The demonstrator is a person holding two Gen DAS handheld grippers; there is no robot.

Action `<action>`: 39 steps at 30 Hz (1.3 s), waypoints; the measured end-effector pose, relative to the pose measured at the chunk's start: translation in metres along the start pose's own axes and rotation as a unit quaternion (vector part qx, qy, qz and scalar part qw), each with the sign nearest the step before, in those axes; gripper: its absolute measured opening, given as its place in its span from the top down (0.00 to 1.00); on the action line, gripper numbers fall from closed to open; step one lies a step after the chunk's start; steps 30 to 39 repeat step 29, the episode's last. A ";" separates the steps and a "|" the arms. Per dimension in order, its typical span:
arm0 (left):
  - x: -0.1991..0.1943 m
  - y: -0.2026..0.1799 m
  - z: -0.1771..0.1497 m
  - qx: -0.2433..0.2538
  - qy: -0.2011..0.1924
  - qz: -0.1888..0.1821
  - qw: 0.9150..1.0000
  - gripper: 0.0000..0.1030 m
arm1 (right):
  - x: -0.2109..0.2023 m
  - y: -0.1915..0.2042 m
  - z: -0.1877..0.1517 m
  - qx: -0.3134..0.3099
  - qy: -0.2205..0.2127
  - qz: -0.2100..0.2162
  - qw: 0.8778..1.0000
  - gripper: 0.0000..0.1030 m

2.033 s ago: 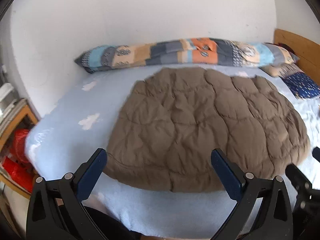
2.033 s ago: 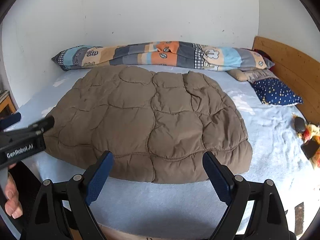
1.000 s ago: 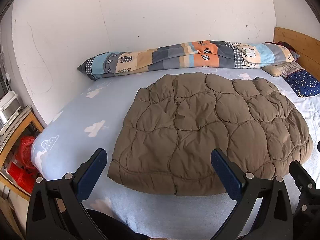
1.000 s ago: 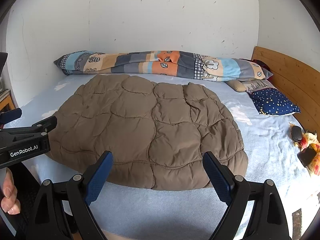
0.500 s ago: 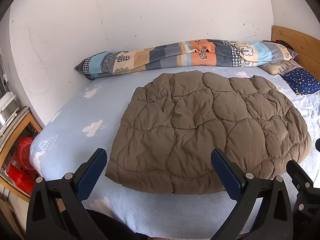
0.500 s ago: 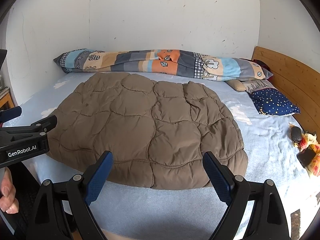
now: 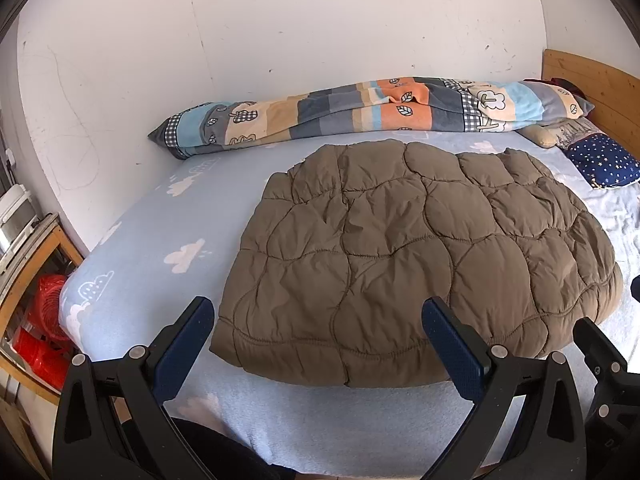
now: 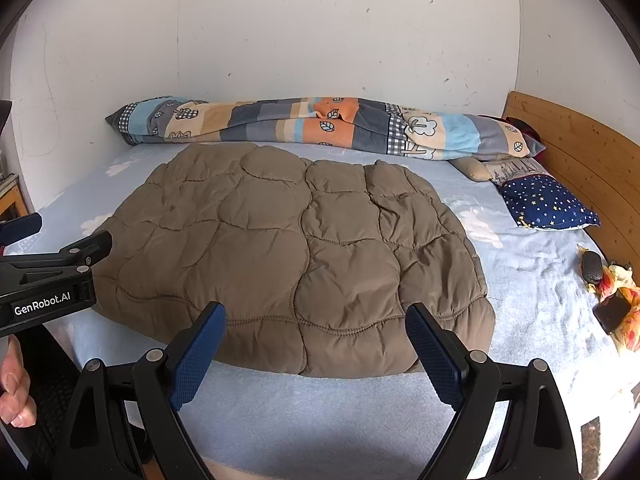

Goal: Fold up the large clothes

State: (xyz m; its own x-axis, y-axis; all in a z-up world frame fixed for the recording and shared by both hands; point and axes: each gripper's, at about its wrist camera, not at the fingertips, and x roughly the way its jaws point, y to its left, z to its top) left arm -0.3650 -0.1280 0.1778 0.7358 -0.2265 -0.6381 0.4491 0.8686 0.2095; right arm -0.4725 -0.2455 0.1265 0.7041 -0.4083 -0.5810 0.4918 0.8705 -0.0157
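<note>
A large brown quilted garment (image 7: 408, 256) lies folded flat on a light blue bed (image 7: 160, 240). It also shows in the right wrist view (image 8: 288, 248). My left gripper (image 7: 316, 320) is open and empty, held just short of the garment's near edge. My right gripper (image 8: 316, 328) is open and empty, also just short of the near edge. The left gripper's side (image 8: 52, 276) shows at the left of the right wrist view.
A long patchwork bolster (image 8: 320, 128) lies along the far wall. A navy star pillow (image 8: 548, 204) and a wooden headboard (image 8: 580, 168) are at the right. Small items and a dark phone (image 8: 612, 308) lie on the bed's right. A wooden shelf with red baskets (image 7: 40, 320) stands left.
Both grippers have drifted slightly, and the view has shifted a little. The garment has not moved and both grippers stay open.
</note>
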 end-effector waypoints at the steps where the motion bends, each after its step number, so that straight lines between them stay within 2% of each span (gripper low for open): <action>1: 0.000 0.000 0.000 0.000 0.000 0.000 1.000 0.00 | 0.000 0.000 0.000 0.000 0.000 0.000 1.000 0.10; 39: 0.004 0.006 -0.002 0.003 0.006 0.010 1.000 0.00 | -0.001 -0.002 0.000 0.007 0.001 -0.003 1.000 0.10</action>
